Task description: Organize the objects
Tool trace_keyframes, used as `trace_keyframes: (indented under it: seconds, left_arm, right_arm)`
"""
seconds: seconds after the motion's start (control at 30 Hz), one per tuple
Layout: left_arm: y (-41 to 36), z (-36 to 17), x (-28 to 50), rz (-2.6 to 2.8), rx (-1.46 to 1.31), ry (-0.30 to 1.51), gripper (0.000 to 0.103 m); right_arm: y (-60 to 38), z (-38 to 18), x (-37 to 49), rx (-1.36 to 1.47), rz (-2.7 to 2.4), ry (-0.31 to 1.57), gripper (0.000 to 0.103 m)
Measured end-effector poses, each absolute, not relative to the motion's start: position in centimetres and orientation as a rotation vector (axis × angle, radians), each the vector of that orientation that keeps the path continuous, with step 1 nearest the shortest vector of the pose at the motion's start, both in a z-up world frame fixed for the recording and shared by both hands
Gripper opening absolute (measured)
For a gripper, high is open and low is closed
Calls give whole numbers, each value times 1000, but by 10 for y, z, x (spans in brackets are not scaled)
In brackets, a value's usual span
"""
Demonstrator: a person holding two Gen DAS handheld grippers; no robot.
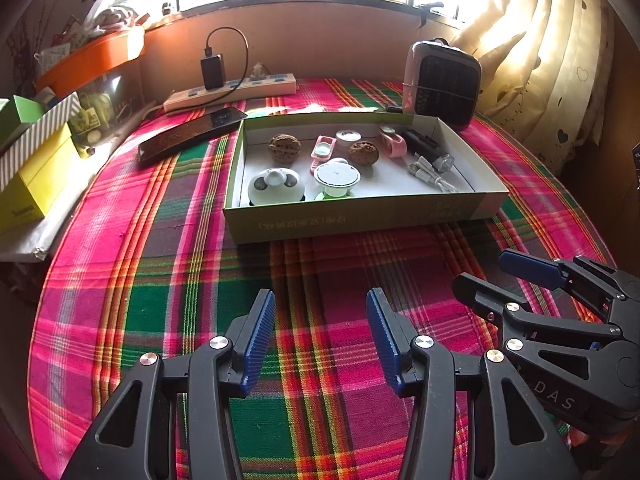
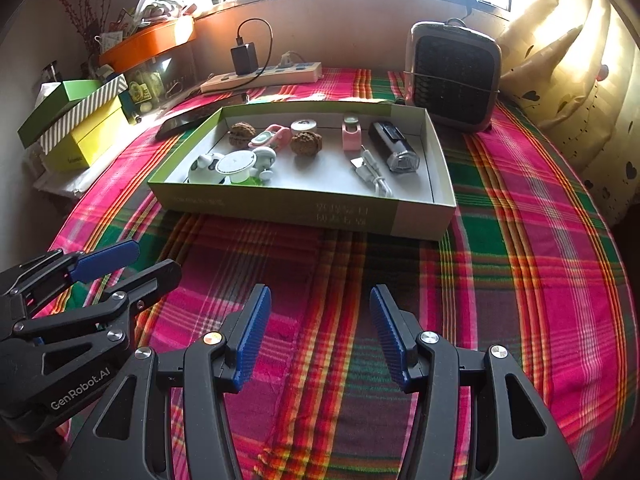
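Note:
A shallow green cardboard box (image 1: pixel 360 220) (image 2: pixel 360 216) sits mid-table on the plaid cloth. Inside lie two walnuts (image 1: pixel 285 148) (image 2: pixel 306 143), a white panda-shaped gadget (image 1: pixel 274 187) (image 2: pixel 204 170), a round white-and-green gadget (image 1: pixel 337 178) (image 2: pixel 237 165), pink holders (image 1: pixel 393 142) (image 2: pixel 352 133), a black cylinder device (image 1: pixel 430 150) (image 2: pixel 394 146) and a white cable (image 1: pixel 432 176) (image 2: pixel 374 176). My left gripper (image 1: pixel 320 336) hovers open over bare cloth in front of the box. Beside it, my right gripper (image 2: pixel 320 336) is open too, nothing between its fingers.
A black phone (image 1: pixel 190 134) lies left of the box. A power strip with a charger (image 1: pixel 230 90) runs along the back wall. A small heater (image 1: pixel 442 84) stands back right, a curtain (image 1: pixel 552 60) behind it. Stacked yellow and striped boxes (image 1: pixel 36 164) crowd the left edge.

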State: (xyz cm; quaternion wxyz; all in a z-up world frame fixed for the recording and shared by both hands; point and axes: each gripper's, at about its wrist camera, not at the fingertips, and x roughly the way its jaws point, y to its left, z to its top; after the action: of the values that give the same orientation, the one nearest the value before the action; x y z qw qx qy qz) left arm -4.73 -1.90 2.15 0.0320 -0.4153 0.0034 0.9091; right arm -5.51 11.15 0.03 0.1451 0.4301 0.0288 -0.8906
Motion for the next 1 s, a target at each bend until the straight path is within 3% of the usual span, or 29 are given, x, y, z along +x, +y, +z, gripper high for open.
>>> trace_keyframes:
  seconds: [0.63,1.0]
  left_arm:
    - [-7,5,-30,2798,-1349,13,46]
    - [-5,4,-28,2842,-1343,-7,48]
  right_arm:
    - [121,-10,-31,1263,-2624,112,54]
    - [122,-11,-29,1279,-2650,141,66]
